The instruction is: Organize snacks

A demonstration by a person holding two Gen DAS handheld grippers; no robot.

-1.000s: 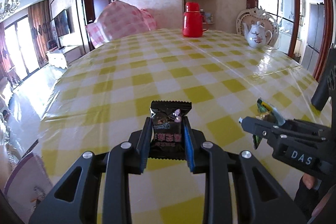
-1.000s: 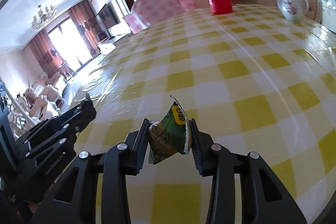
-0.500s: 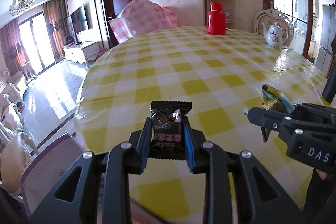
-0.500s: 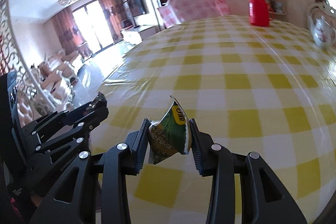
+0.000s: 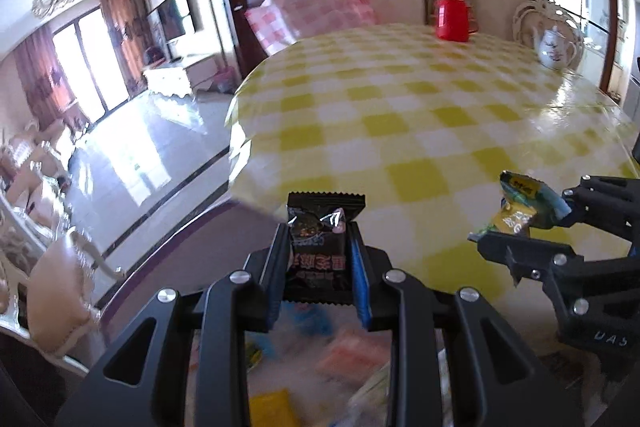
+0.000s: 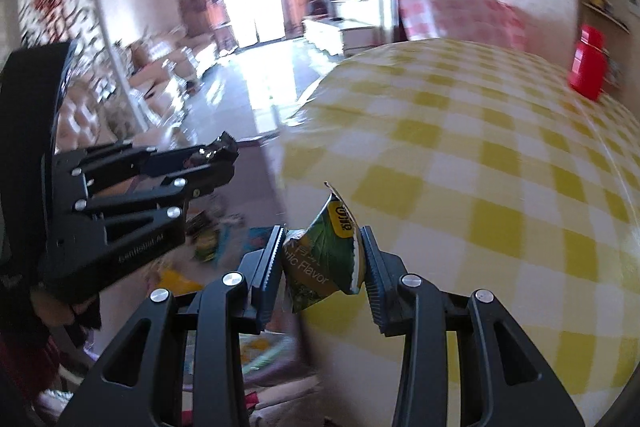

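Observation:
My left gripper is shut on a black snack packet and holds it in the air past the table's left edge. My right gripper is shut on a green snack packet at the same edge. The green packet also shows in the left wrist view, to the right of the left gripper. The left gripper with the black packet also shows in the right wrist view, up and to the left. Several blurred snack packets lie below both grippers, off the table.
The yellow checked table extends ahead and to the right. A red thermos and a white teapot stand at its far side. A pink checked chair is behind the table. A padded chair stands at the left on the shiny floor.
Both grippers have swung left and back off the table's edge, each still holding its packet. The pile of packets below has come into view.

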